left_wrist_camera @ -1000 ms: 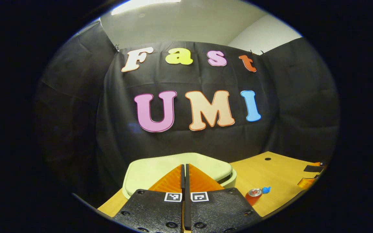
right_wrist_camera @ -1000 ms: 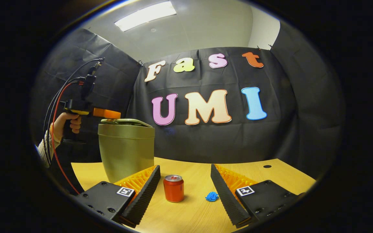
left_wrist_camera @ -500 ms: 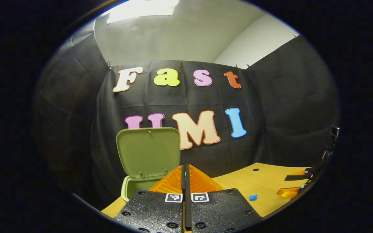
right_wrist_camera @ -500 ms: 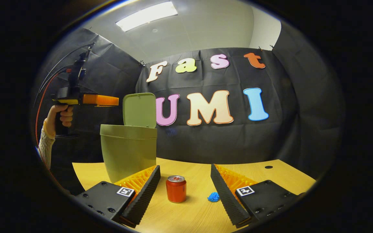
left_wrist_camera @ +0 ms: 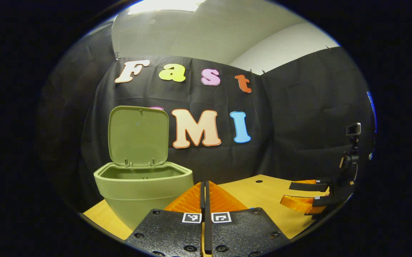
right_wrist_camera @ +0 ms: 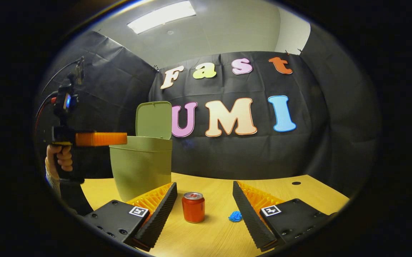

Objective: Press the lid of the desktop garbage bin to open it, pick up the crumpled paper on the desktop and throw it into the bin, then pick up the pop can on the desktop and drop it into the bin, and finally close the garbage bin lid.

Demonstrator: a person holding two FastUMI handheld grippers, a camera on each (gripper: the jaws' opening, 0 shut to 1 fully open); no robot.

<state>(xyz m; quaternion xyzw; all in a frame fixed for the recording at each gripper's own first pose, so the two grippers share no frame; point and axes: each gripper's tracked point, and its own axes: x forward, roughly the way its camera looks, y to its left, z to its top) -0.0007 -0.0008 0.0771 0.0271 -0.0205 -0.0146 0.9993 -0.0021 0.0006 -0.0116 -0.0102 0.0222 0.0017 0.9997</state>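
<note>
The green garbage bin (left_wrist_camera: 142,195) (right_wrist_camera: 140,170) stands on the wooden desk with its lid (left_wrist_camera: 138,135) (right_wrist_camera: 154,119) swung upright. My left gripper (left_wrist_camera: 204,184) is shut with nothing between its fingers, pulled back from the bin; in the right gripper view it hangs (right_wrist_camera: 100,138) level with the bin's rim at its left, held by a hand (right_wrist_camera: 59,162). My right gripper (right_wrist_camera: 204,187) is open low over the desk. A red pop can (right_wrist_camera: 193,207) stands between its fingers. The small blue crumpled paper (right_wrist_camera: 234,216) lies just right of the can.
The wooden desk (right_wrist_camera: 213,232) (left_wrist_camera: 266,200) runs back to the black cloth wall, with a small dark hole (right_wrist_camera: 296,183) near its far right. Cables trail from the left gripper's handle. In the left gripper view, the right gripper (left_wrist_camera: 304,194) sits at the far right.
The bin's lid went from closed under the left gripper to standing upright. The left gripper then rose, drew back left and dropped to rim height. The right gripper has held still.
</note>
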